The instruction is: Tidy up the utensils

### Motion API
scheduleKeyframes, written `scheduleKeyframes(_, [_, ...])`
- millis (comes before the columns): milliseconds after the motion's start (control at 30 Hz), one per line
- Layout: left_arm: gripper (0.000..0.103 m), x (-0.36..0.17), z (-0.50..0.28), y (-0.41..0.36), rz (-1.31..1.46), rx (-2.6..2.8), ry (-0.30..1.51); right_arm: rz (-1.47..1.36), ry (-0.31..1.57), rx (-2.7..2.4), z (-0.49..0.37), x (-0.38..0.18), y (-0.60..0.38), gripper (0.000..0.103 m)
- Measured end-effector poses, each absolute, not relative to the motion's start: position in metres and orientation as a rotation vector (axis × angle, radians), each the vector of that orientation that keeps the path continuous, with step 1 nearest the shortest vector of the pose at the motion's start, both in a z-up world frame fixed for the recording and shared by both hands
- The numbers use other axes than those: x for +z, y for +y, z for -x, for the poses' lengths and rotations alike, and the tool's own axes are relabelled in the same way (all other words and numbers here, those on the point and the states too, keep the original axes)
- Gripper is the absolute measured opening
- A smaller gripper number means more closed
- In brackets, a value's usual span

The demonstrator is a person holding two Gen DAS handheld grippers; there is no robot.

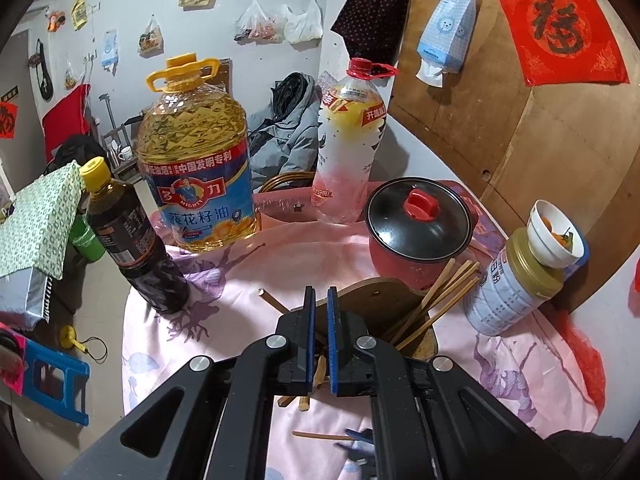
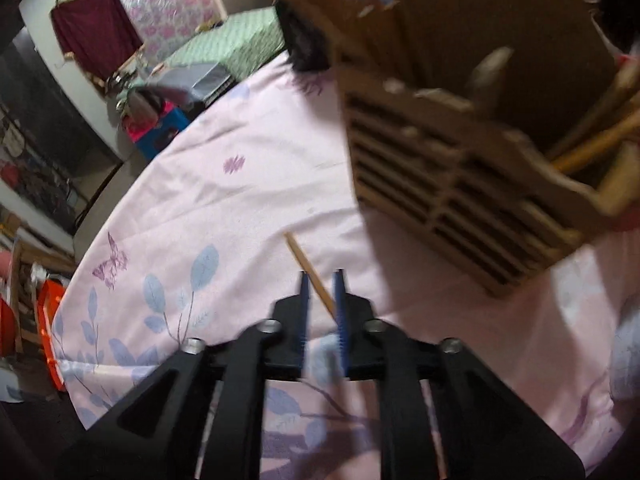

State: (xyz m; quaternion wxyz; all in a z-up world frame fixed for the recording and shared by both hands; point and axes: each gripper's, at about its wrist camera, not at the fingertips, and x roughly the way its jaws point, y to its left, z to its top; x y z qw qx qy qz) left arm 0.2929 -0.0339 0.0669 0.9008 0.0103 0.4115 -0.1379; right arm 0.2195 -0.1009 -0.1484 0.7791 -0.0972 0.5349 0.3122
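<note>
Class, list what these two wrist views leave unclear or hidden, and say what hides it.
- Left wrist: the left gripper covers the wooden holder front and the loose chopsticks beneath it.
- Right wrist: motion blur smears the holder and its contents.
- Right wrist: whether the right gripper pinches the chopstick.

My left gripper [image 1: 319, 294] points steeply downward with its blue pads nearly together. My right gripper [image 2: 322, 280] tilts down more sharply, its jaws a narrow gap apart, pads pressing on nothing.
</note>
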Motion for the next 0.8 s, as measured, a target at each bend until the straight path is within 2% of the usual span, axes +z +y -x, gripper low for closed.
scheduleKeyframes(167, [0.006, 0.075, -0.285, -0.03, -0.037, -0.267, 0.833, 0.271, 1.198, 0.661, -0.225, -0.174, -0.081, 0.021])
scheduleKeyframes(200, [0.006, 0.077, -0.284, -0.028, -0.039, -0.261, 0.829, 0.272, 1.199, 0.663, -0.225, -0.176, -0.081, 0.015])
scheduleKeyframes(333, [0.006, 0.077, -0.283, -0.024, -0.038, -0.252, 0.824, 0.244, 1.153, 0.66, -0.218, -0.162, -0.091, 0.007])
scheduleKeyframes(800, [0.006, 0.072, -0.283, -0.018, 0.01, -0.259, 0.849, -0.022, 0.653, 0.508, -0.195, 0.036, -0.191, 0.006])
